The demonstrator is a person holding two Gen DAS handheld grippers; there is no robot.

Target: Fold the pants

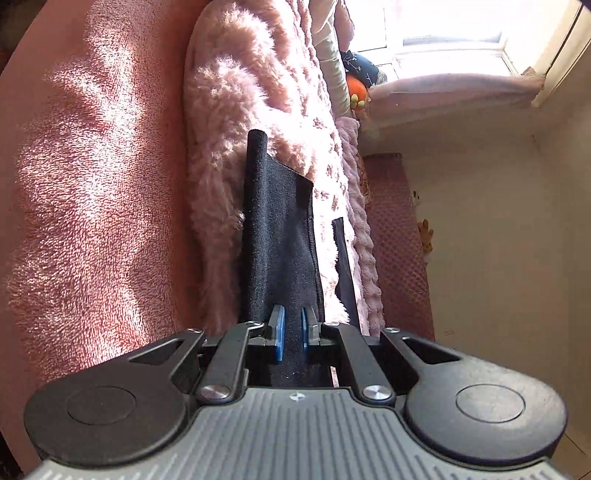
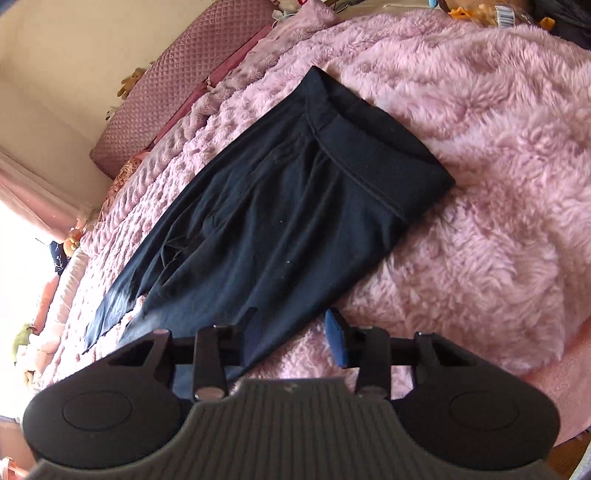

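Dark navy pants point(image 2: 280, 206) lie flat on a fluffy pink blanket point(image 2: 480, 184), waistband at the upper right, legs running to the lower left. My right gripper point(image 2: 295, 332) is open at the pants' near edge; its right blue pad point(image 2: 338, 341) shows and the left finger is hidden behind the cloth. In the left wrist view my left gripper point(image 1: 291, 332) is shut on a fold of the pants point(image 1: 280, 236), which stands up between the blue pads point(image 1: 279, 334).
A pink fleece sheet point(image 1: 81, 206) covers the bed beside the blanket. A quilted pink headboard point(image 2: 177, 74) and a cream wall point(image 1: 498, 221) stand behind. Soft toys point(image 1: 356, 92) sit near the bright window point(image 1: 443, 33).
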